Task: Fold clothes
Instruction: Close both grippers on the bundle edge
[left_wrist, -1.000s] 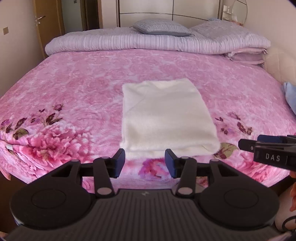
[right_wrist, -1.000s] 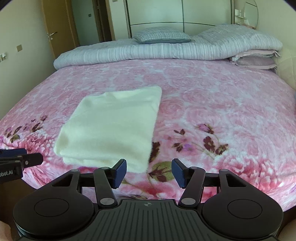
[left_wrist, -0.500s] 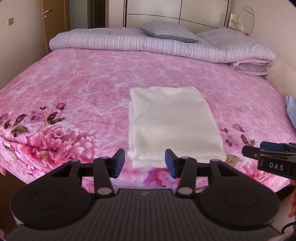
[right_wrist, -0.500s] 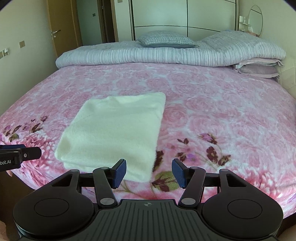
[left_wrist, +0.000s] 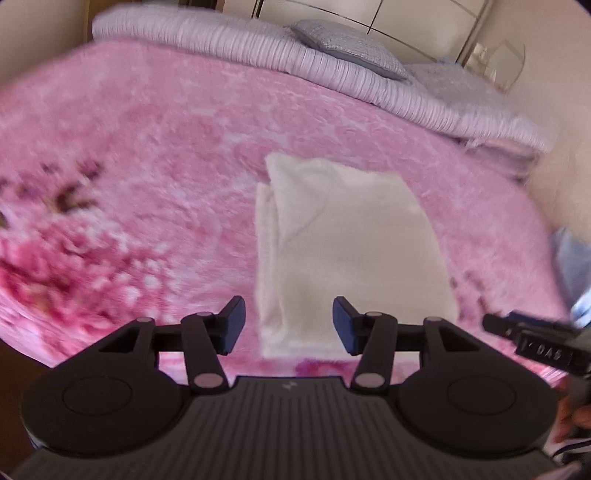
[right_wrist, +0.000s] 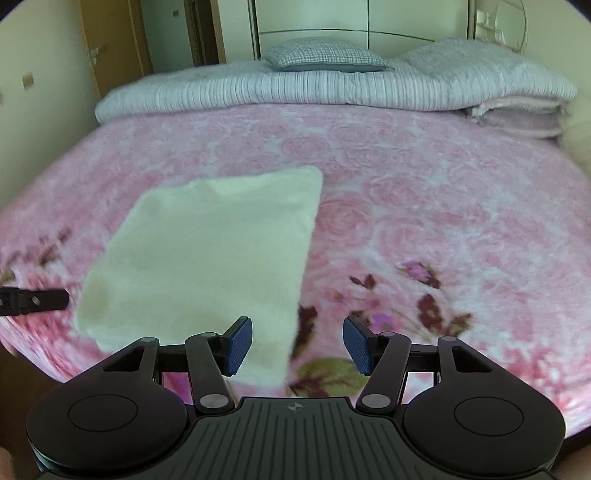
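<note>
i hold the left gripper level above the near edge of the folded cream garment, jaws apart and empty. the right gripper hovers beside the garment's near right corner, jaws likewise apart. the garment lies flat on the pink floral blanket.

Bed under pink floral blanket; striped quilt at head; wooden door left.

Fluffy cream cloth garment lies on plush pink blanket; tongs are matt black plastic.
</note>
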